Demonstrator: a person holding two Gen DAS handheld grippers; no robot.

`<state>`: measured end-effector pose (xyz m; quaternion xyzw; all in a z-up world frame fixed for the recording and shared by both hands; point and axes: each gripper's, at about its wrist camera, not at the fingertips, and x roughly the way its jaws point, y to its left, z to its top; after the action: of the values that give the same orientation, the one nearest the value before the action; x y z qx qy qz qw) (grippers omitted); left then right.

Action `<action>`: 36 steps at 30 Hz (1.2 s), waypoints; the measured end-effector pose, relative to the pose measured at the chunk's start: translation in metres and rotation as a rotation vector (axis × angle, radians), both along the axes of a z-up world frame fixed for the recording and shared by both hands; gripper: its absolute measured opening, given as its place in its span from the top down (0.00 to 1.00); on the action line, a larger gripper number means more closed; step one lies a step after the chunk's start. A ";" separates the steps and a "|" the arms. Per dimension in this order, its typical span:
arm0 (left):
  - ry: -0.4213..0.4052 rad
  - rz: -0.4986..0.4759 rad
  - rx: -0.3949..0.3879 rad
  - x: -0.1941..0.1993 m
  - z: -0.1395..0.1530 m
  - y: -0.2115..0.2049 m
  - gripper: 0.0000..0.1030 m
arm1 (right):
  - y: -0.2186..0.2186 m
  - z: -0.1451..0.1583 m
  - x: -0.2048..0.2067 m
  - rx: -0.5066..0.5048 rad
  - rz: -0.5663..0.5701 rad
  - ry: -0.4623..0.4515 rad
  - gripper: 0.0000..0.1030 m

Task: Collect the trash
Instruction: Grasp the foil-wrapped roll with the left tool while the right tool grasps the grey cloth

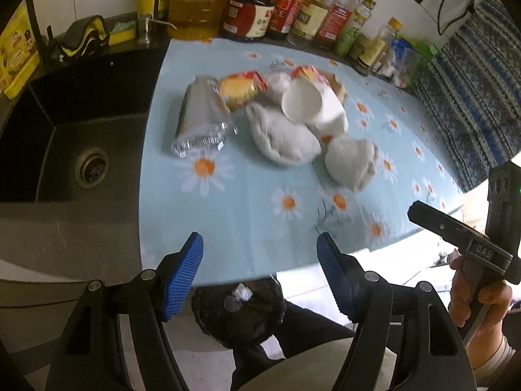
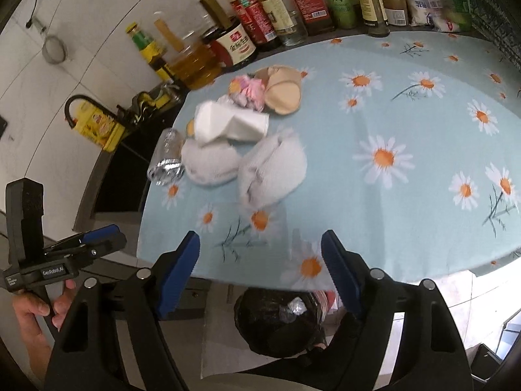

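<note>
Both grippers' blue fingers spread wide, empty, daisy tablecloth, black sink, condiment bottles behind.

A light blue daisy-print tablecloth is covering the counter, and everything else is lying around it. A dark sink with a round drain is sitting just left of the cloth. A row of oil and sauce bottles is standing along the cloth's far edge, against a white tiled wall. A blue patterned curtain is hanging to the cloth's right. Pale flooring is showing below its near edge.
</note>
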<state>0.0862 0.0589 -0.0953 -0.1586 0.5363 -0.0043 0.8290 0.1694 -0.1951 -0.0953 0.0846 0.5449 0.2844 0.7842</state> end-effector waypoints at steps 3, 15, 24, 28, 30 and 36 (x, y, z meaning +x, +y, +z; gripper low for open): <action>0.005 0.022 0.004 0.017 0.001 0.009 0.32 | -0.001 -0.002 0.016 0.013 -0.006 0.014 0.26; 0.044 0.092 0.060 0.094 -0.009 0.046 0.32 | 0.009 -0.030 0.060 0.068 0.000 0.090 0.34; 0.129 0.119 0.133 0.138 -0.040 0.056 0.32 | 0.018 -0.048 0.081 0.078 0.036 0.138 0.41; 0.170 0.131 0.121 0.145 -0.056 0.062 0.32 | 0.024 -0.051 0.082 0.074 0.076 0.134 0.51; 0.175 0.132 0.121 0.145 -0.060 0.063 0.32 | 0.025 -0.053 0.083 0.070 0.084 0.140 0.55; 0.165 0.123 0.117 0.144 -0.065 0.062 0.40 | 0.027 -0.056 0.085 0.065 0.098 0.129 0.70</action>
<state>0.2301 0.1213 -0.1599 -0.1425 0.5914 0.0911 0.7884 0.2544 -0.1683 -0.1510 0.1013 0.5881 0.3341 0.7296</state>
